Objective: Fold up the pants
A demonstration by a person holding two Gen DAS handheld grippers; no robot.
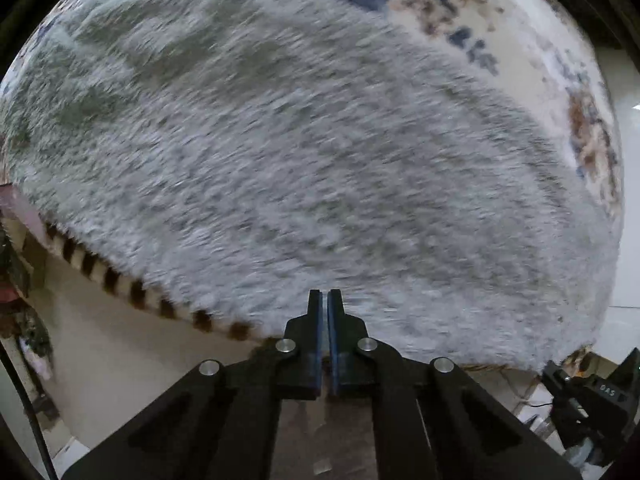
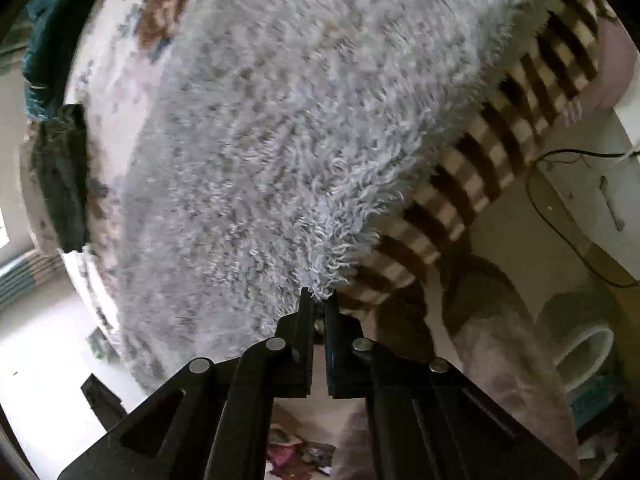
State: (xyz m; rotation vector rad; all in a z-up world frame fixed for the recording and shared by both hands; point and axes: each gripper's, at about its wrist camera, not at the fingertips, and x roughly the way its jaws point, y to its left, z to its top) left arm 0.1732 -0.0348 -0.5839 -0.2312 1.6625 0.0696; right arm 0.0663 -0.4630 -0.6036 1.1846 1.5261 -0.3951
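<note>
The pants (image 1: 320, 140) are a shaggy grey fleece spread flat ahead of both sets of jaws, and they fill most of either view. I can't make out a waistband, a leg or a crease, so I can't say which folds, if any, are already in. My guess is that I'm at the grasp before a fold, with the lift and carry-over still to come.

The right gripper (image 2: 318, 294) has narrow jaws, and a corner of the pile runs right into their tips, so I read that as a pinch on the pants. The left gripper (image 1: 324, 293) has its jaws pressed together at the near hem. I can't tell whether any pile is caught between them.

The left view shows the floral sheet (image 1: 460, 12) beyond the pants, far from the jaws. It also shows the right gripper's body low on the right, beyond the near hem.

Only the right view shows the pinched corner up close. It also shows the checked blanket (image 2: 500, 152) widely, just right of the jaws, with a cable (image 2: 560, 208) further right and dark cloth (image 2: 60, 180) far left.
</note>
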